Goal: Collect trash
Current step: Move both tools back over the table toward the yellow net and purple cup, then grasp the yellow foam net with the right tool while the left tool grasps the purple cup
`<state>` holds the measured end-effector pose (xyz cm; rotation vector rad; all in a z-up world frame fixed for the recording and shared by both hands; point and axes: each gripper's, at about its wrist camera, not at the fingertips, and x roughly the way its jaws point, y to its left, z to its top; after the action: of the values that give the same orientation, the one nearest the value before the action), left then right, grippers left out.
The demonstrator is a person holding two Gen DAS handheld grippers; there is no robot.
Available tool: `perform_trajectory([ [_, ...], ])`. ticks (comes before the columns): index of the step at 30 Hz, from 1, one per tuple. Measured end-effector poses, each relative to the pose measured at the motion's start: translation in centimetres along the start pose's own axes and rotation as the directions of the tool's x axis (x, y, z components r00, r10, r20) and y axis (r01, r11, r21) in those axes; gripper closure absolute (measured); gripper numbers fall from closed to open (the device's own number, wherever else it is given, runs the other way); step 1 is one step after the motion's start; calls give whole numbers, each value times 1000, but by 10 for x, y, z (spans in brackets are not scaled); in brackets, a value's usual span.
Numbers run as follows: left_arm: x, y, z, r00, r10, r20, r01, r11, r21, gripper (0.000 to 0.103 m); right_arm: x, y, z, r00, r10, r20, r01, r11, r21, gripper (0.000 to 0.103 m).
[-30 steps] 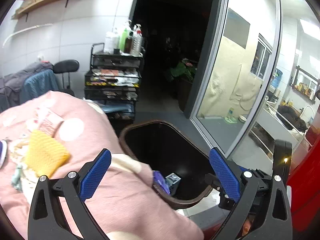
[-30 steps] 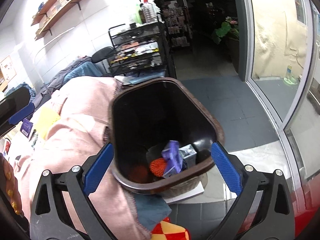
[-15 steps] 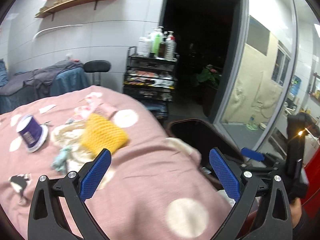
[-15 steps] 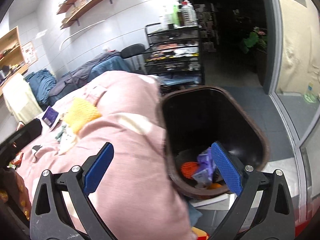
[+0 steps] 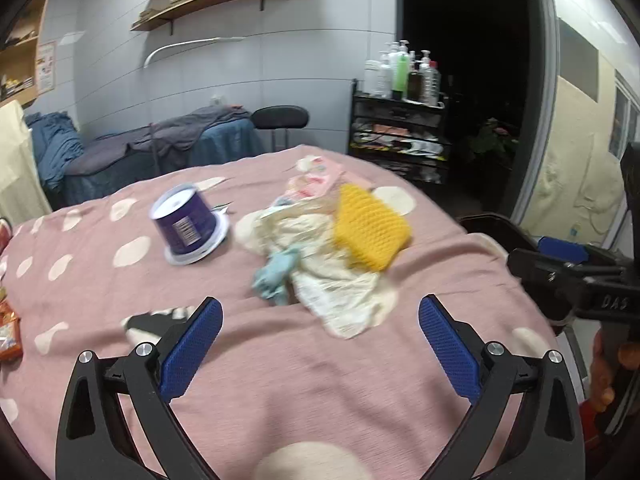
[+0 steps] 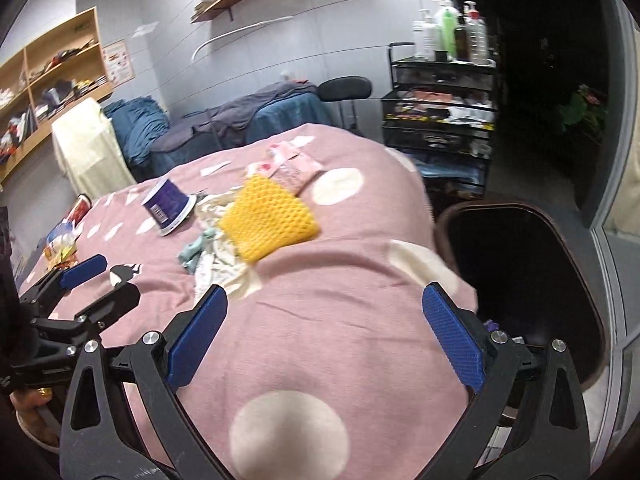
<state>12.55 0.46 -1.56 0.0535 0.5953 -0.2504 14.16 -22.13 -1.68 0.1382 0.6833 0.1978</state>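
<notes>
Both my claws, left [image 5: 320, 344] and right [image 6: 324, 340], spread empty; bin [image 6: 568, 216] at three o'clock holds scraps; yellow net [image 5: 370, 232], purple cup [image 5: 188, 226] at twelve remain.

- The trash bin [image 5: 494, 224] shows only a sliver of dark rim in the left wrist view, the rest hidden behind the pink spotted cover [image 5: 320, 380] and the right claw [image 5: 560, 264].
- In the right wrist view the bin's [image 6: 520, 264] near wall is hidden by the cover [image 6: 320, 320] and a blue pad; its contents are too dark to name.
- An orange packet [image 5: 10, 332] is cut off by the left edge.
- The yellow mesh piece [image 6: 269, 220] and crumpled whitish wrapper [image 5: 336, 280] are motion-blurred.
- The label on the overturned purple cup [image 5: 186, 224] is too small to read.
- Items on the black cart [image 6: 440, 108] blur together.
</notes>
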Motion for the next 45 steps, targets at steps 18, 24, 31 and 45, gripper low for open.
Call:
perform_trajectory([
  [18,29,75,-4,996,6,-92,-21,988,-155,6,89,56,37,988,-30,-152,-9,969,-248,6],
  [24,50,93,8,993,22,-120,-44,982,-185,6,132,61,49,975,-101,-196,29,941,-338,6],
  [31,78,116,21,987,63,-147,-93,974,-207,6,144,38,61,977,-19,-212,-36,966,-255,66],
  [45,119,139,54,984,126,-128,-157,950,-271,6,86,18,44,990,70,-122,-83,992,-100,85],
])
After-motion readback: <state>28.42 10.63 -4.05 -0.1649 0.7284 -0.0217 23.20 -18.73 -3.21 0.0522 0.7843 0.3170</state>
